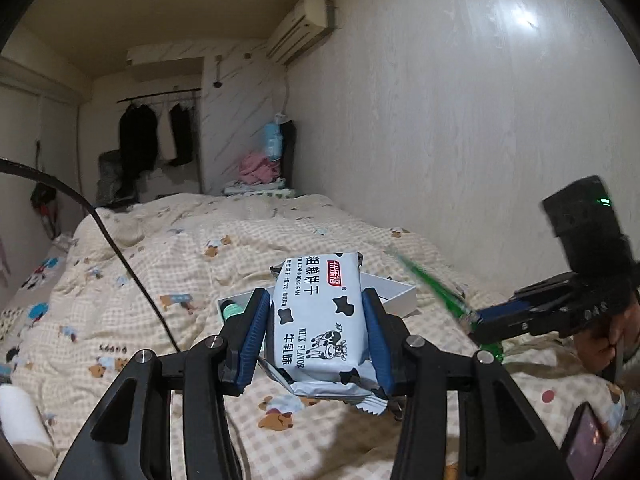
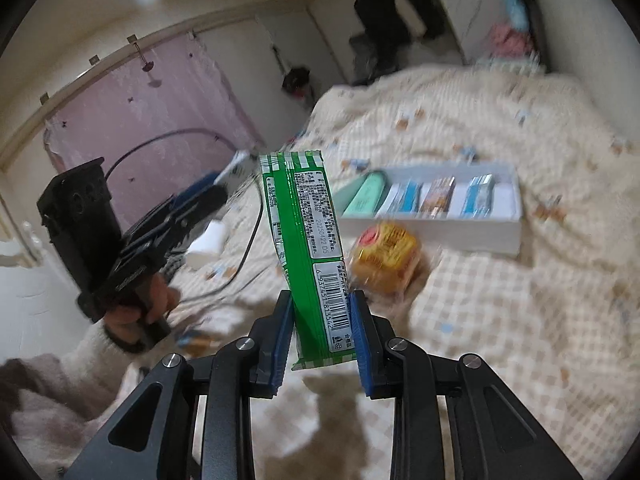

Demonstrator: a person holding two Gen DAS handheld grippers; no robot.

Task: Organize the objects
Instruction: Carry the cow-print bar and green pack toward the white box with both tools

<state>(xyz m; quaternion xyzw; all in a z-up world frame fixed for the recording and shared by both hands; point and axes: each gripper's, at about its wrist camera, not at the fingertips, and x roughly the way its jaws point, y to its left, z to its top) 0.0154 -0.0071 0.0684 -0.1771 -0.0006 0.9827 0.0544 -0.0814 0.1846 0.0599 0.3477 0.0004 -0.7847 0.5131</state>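
My left gripper (image 1: 316,300) is shut on a white-and-blue milk biscuit packet (image 1: 320,316) with cow spots, held above the bed. My right gripper (image 2: 320,298) is shut on a green snack packet (image 2: 308,248), which stands upright between the pads. The green packet also shows in the left wrist view (image 1: 436,292), blurred. A white open box (image 2: 432,204) lies on the quilt with a mint-green item (image 2: 366,194) and several small packets in it. In the left wrist view the box (image 1: 392,290) is mostly hidden behind the biscuit packet. A yellow wrapped snack (image 2: 384,256) lies in front of the box.
A checked cream quilt (image 1: 200,264) covers the bed. A black cable (image 1: 120,256) runs across it. A white wall (image 1: 460,120) runs along the bed's right side. A white roll (image 1: 22,424) lies at the left edge and a phone (image 1: 588,440) at the lower right.
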